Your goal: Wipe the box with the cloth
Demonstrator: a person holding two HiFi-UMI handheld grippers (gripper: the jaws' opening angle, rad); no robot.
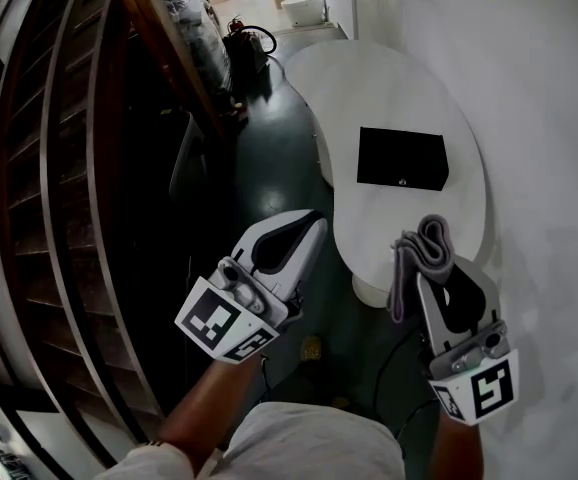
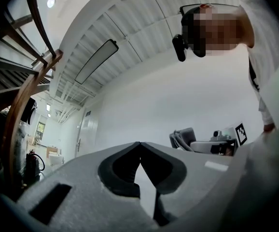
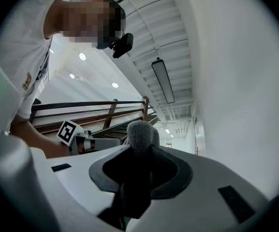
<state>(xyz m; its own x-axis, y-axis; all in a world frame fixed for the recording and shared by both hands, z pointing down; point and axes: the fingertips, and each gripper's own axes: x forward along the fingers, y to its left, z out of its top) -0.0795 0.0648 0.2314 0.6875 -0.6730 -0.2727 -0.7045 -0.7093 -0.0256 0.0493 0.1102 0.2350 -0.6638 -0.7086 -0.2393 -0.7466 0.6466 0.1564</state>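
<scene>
A flat black box (image 1: 402, 159) lies on the white oval table (image 1: 389, 78) ahead of me. My right gripper (image 1: 431, 249) hovers over the table's near edge, shut on a folded grey cloth (image 1: 421, 261) that bulges past its tips and hangs down on the left. In the right gripper view the grey cloth (image 3: 140, 135) sticks up between the closed jaws of the right gripper (image 3: 140, 146). My left gripper (image 1: 312, 218) is held left of the table over the dark floor, shut and empty; in its own view the left gripper (image 2: 139, 144) points slightly upward with its jaw tips touching.
A wooden stair railing (image 1: 159, 43) and steps fill the left. A white wall (image 1: 549, 88) runs along the right of the table. Cartons (image 1: 301, 3) and a dark bag (image 1: 246, 43) sit on the floor beyond the table.
</scene>
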